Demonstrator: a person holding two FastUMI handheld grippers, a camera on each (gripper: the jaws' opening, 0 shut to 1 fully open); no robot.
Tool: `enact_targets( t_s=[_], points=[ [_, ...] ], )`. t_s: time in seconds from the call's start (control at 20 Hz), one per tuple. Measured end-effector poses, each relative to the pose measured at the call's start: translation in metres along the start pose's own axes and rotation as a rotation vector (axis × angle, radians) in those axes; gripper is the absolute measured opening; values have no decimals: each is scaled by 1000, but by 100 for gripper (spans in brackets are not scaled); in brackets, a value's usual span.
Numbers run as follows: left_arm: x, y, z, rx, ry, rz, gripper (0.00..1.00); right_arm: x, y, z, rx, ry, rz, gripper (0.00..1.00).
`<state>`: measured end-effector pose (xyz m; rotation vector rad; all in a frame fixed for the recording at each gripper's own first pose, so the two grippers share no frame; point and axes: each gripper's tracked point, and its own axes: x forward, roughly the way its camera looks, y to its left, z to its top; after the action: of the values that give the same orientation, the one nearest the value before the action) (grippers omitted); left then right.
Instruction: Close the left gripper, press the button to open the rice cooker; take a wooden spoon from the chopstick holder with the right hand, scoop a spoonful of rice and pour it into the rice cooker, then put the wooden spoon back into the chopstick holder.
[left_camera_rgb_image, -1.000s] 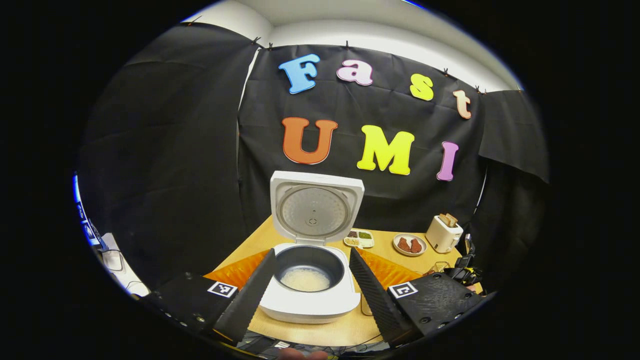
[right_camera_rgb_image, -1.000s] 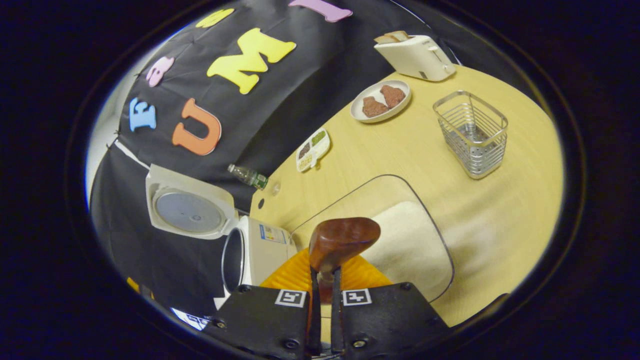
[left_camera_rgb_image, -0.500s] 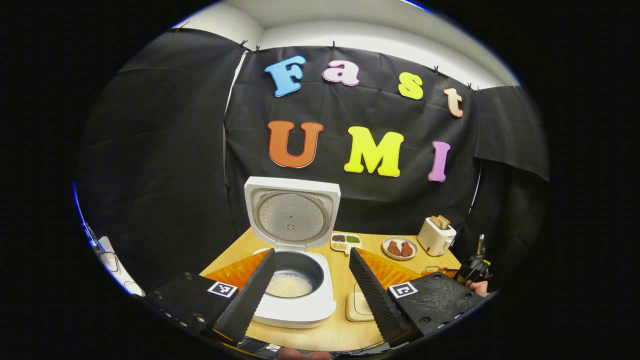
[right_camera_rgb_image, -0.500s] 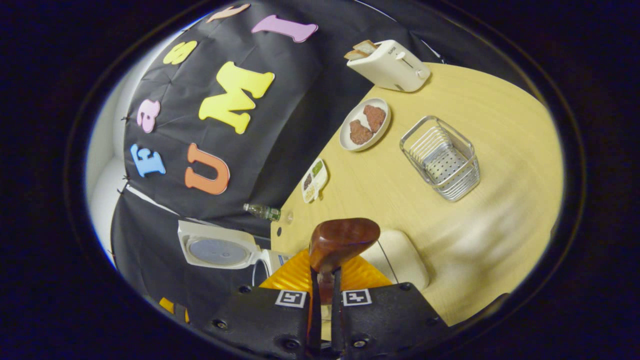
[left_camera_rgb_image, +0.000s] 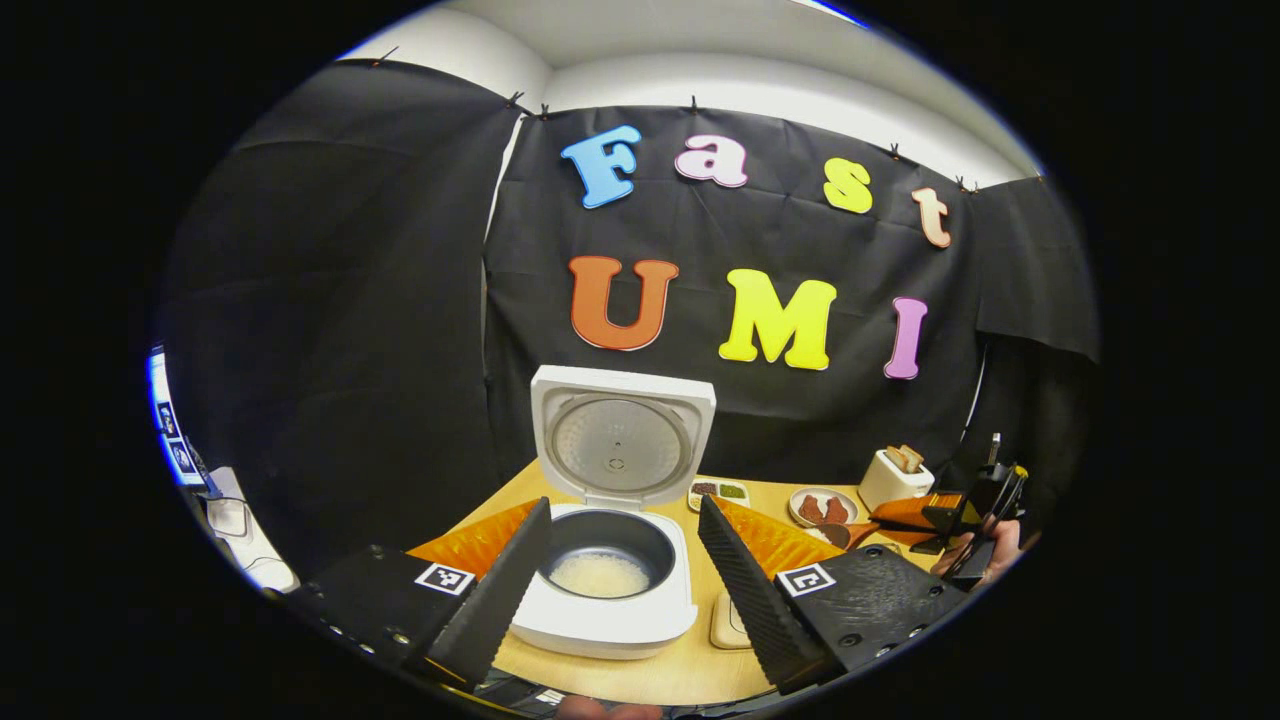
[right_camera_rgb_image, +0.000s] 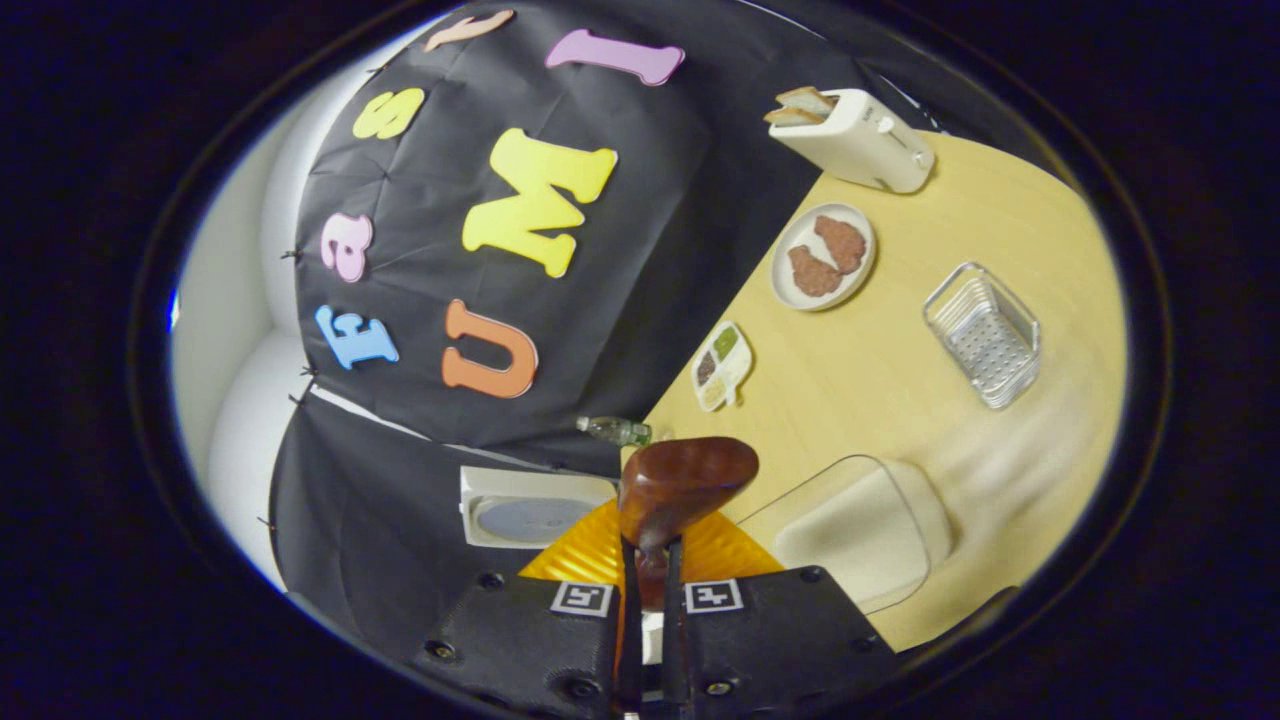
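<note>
While the dark-brown wooden spoon (right_camera_rgb_image: 685, 480) is pinched by its neck in the right gripper (right_camera_rgb_image: 645, 610), the return to the wire chopstick holder (right_camera_rgb_image: 985, 335), well apart on the bench (right_camera_rgb_image: 880, 390), is judged in hand. The left gripper (left_camera_rgb_image: 622, 570) is spread wide, empty, before the open white rice cooker (left_camera_rgb_image: 610, 590).
</note>
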<state>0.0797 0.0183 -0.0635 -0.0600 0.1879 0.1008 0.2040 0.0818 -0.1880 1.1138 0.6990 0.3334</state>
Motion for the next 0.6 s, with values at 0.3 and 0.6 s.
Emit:
enact_targets(
  t_s=[0.3, 0.6],
  points=[
    [-20, 42, 2, -2, -18, 59, 94, 71, 72, -54, -101, 99, 46, 13],
    [-29, 82, -4, -23, -5, 138, 94, 139, 72, -95, -309, 126, -51, 13]
  ],
)
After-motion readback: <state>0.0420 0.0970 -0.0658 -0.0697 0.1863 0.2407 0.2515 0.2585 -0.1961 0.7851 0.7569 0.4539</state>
